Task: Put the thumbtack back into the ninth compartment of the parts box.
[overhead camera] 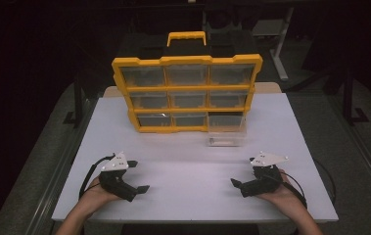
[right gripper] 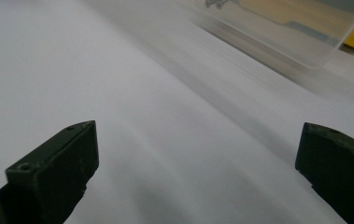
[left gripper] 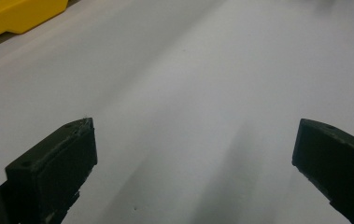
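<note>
— Yellow plastic organiser [overhead camera: 187,93] with a handle on top: where does it stand?

— Upright at the far edge of the white table [overhead camera: 183,196], near the middle, its front toward the person. Three rows of three clear drawers. The bottom right slot is open and dark.

— And the drawer from that slot?

— A clear drawer [overhead camera: 226,138] lies on the table just in front of the slot, touching or nearly touching the organiser's base. Something small and metallic sits inside it; too blurred to name. In the right gripper view it shows at the top right, with a bit of yellow behind it.

— The tongs?

— Left gripper [overhead camera: 137,176] rests near the near left corner, held in a hand [overhead camera: 95,193], jaws spread wide and pointing toward the table's middle. Nothing between them; in its own view the bare white surface shows between the two black jaws, with a yellow corner of the organiser at the top left.

— The right one?

— Right gripper [overhead camera: 242,178] lies near the near right corner, in the other hand [overhead camera: 283,193], jaws also wide apart and empty, pointing inward. Both are well apart from the drawer and from each other.
</note>
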`<state>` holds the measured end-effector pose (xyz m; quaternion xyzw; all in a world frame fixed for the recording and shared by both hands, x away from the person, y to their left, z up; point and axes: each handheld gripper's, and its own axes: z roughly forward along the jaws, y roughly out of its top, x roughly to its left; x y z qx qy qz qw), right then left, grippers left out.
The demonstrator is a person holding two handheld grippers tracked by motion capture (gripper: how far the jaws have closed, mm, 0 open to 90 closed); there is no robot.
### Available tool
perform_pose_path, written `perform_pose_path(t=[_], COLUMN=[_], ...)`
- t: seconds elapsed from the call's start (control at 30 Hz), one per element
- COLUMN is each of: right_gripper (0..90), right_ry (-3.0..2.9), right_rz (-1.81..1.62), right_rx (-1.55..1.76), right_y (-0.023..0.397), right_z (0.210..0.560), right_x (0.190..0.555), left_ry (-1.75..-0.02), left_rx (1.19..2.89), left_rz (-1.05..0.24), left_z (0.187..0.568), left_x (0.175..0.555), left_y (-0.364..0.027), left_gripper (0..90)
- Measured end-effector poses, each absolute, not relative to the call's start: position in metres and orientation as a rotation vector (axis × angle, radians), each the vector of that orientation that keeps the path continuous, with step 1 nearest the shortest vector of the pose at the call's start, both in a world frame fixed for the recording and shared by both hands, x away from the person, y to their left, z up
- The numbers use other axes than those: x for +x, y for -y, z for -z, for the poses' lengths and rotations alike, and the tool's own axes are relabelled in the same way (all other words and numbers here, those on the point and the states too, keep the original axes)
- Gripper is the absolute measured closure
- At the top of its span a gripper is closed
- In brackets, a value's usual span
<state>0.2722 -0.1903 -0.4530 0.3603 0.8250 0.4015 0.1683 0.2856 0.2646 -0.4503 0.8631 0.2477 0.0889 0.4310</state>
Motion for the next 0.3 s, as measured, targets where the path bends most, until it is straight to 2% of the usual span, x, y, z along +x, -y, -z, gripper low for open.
perform_pose_path(t=[0.3], right_gripper=[0.0], right_ry=[-2.35], right_rz=[-1.133], right_rx=[0.991], right_y=[0.1903], right_z=[0.4535], right_x=[0.2707], left_ry=[-0.624], left_rx=[2.158], left_rz=[-0.228], left_z=[0.4505], left_x=[0.2853], left_y=[-0.2657], left_gripper=[0.0])
